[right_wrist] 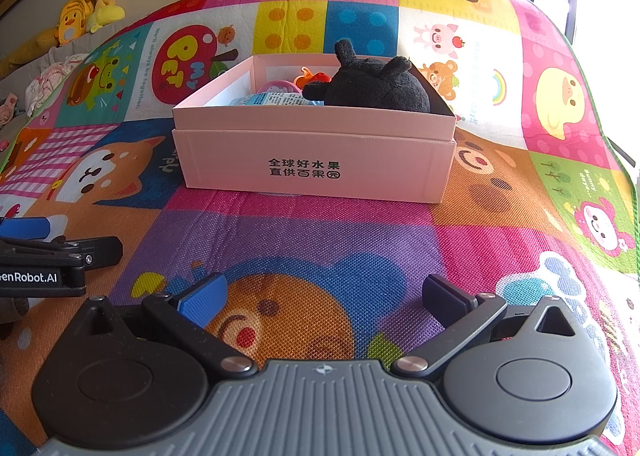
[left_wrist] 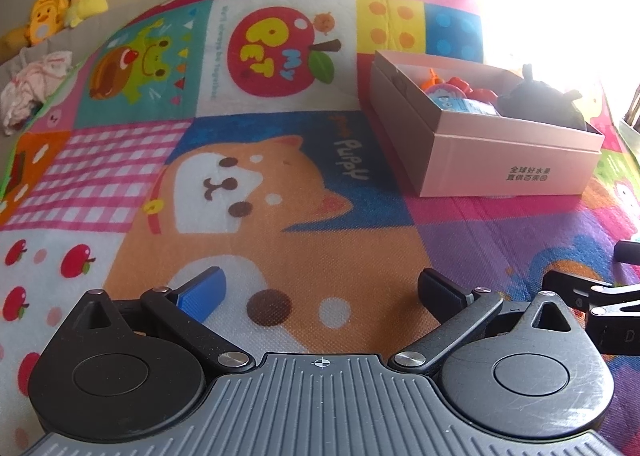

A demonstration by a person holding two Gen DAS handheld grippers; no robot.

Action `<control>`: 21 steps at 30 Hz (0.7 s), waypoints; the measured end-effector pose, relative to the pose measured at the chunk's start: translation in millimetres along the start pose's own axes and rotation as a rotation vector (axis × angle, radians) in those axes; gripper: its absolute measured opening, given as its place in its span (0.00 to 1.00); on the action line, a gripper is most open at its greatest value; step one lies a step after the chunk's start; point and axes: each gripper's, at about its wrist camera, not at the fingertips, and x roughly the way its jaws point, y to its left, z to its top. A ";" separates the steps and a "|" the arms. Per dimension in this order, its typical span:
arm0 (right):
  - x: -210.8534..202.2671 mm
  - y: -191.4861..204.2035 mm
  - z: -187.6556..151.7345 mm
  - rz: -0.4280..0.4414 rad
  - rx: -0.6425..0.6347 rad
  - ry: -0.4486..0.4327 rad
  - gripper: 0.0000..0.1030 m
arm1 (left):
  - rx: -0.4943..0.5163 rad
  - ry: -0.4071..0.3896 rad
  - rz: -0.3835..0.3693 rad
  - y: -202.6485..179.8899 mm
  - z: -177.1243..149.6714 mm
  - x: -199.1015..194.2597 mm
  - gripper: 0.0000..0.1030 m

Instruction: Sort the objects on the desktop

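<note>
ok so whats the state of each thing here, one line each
left gripper: open, empty, low over the mat
right gripper: open, empty, facing the box
pink box: lid off, upright on the mat
black plush toy: inside the box, poking above the rim
play mat: spread flat
</note>
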 end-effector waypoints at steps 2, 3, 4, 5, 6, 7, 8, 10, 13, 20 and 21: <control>0.0 0.2 0.0 0.000 0.000 0.000 1.00 | -0.002 -0.003 0.000 0.1 -0.4 -0.4 1.00; 0.0 0.1 0.0 0.000 0.000 0.000 1.00 | -0.003 -0.004 0.000 0.1 -0.4 -0.3 1.00; 0.0 0.4 0.0 0.000 0.000 0.000 1.00 | -0.003 -0.004 0.000 0.1 -0.5 -0.5 1.00; 0.0 0.2 0.0 0.000 0.000 0.000 1.00 | -0.002 -0.004 0.001 0.3 -0.4 -0.3 1.00; 0.0 0.4 0.0 0.000 0.000 0.000 1.00 | -0.003 -0.004 0.000 0.4 -0.3 -0.3 1.00; 0.0 0.4 0.0 0.000 0.000 0.000 1.00 | -0.003 -0.004 0.000 0.5 -0.3 -0.3 1.00; 0.0 0.3 0.0 0.000 0.000 0.000 1.00 | -0.003 -0.004 0.000 0.4 -0.3 -0.2 1.00; 0.0 0.4 0.0 0.000 0.000 0.000 1.00 | -0.003 -0.004 0.000 0.4 -0.2 -0.1 1.00; 0.0 0.3 0.0 0.000 0.000 0.000 1.00 | -0.003 -0.004 0.000 0.4 -0.3 0.0 1.00; -0.1 0.0 -0.1 0.000 0.000 0.000 1.00 | 0.005 0.010 -0.014 1.7 0.4 -0.4 1.00; -0.1 -0.1 -0.2 0.000 0.000 0.000 1.00 | 0.007 0.014 -0.019 2.3 0.3 -0.8 1.00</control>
